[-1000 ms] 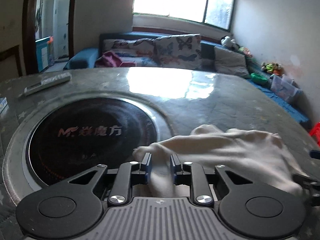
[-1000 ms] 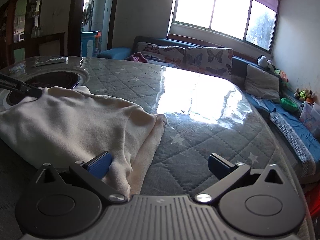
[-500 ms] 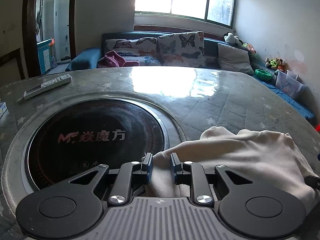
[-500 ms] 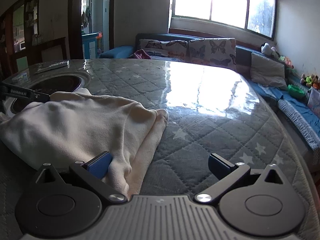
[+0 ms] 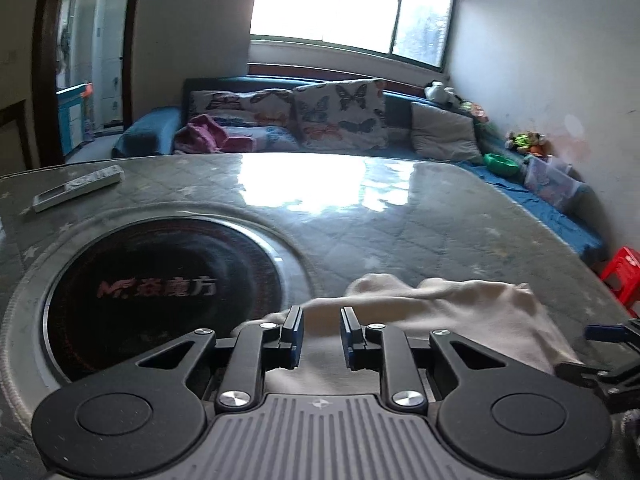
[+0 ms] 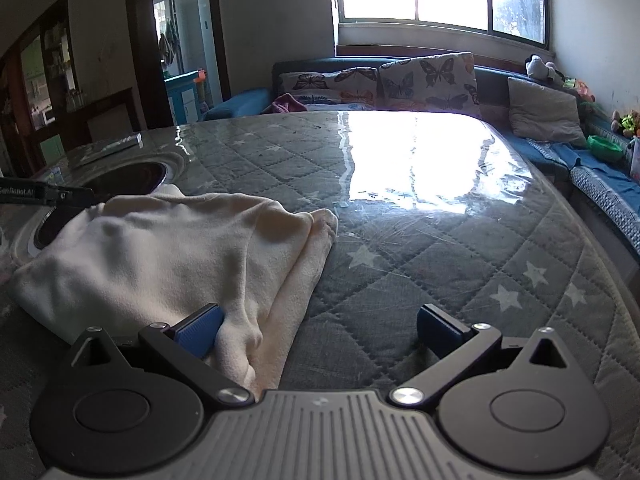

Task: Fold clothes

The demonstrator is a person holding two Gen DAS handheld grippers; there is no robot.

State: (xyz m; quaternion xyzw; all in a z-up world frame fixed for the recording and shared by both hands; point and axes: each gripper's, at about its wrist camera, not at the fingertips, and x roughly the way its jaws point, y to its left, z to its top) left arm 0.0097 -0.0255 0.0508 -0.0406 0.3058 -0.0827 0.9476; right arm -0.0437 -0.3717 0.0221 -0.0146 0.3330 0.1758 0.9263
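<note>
Left claw (image 5: 320,336) ajar over cloth (image 5: 460,312).

One garment (image 6: 168,256), one remote (image 5: 76,188), perhaps three cushions (image 5: 344,116).

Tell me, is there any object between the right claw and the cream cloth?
Nothing visible is. The right claw stands open, one finger pad already against the cream cloth, the other over bare quilted table cover.

Remote control (image 5: 76,187) beside round black cooktop (image 5: 160,292); butterfly cushions (image 5: 340,116) behind.
</note>
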